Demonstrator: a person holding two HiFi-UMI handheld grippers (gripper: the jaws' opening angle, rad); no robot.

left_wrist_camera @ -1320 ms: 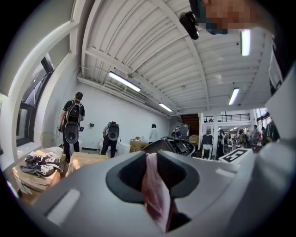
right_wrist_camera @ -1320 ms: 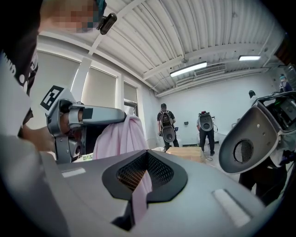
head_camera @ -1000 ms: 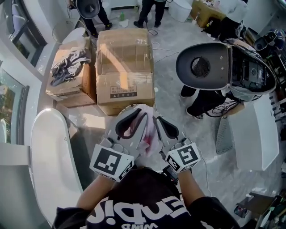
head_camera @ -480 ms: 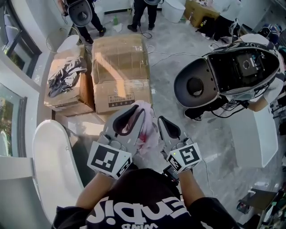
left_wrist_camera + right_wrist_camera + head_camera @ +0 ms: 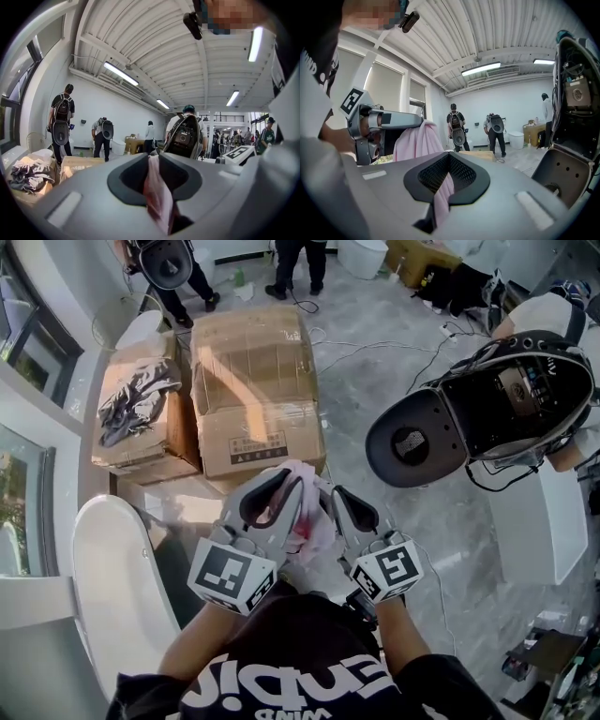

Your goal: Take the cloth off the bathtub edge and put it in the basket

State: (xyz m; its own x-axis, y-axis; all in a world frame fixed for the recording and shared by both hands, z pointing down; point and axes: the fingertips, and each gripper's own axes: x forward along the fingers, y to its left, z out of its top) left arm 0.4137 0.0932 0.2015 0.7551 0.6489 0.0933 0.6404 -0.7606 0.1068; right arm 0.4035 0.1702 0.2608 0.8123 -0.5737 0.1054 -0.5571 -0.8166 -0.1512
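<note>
A pink cloth (image 5: 307, 514) hangs in the air between my two grippers, in front of my chest. My left gripper (image 5: 279, 486) is shut on it, and in the left gripper view a fold of the cloth (image 5: 158, 197) is pinched between the jaws. My right gripper (image 5: 339, 495) is shut on it too, with the cloth (image 5: 439, 193) running down through its jaws. In the right gripper view the left gripper (image 5: 379, 123) shows at the left, with the cloth draped under it. The white bathtub (image 5: 111, 589) lies below me on the left. I see no basket.
Two cardboard boxes stand ahead on the marble floor: a large closed one (image 5: 255, 390) and an open one (image 5: 141, 432) holding grey fabric (image 5: 131, 401). A person with an open backpack rig (image 5: 487, 418) stands at the right. Other people stand at the far wall. Cables lie on the floor.
Both grippers have carried the cloth a little way across the room, still holding it. The boxes sit slightly lower in the view, and the person with the backpack rig has shifted right.
</note>
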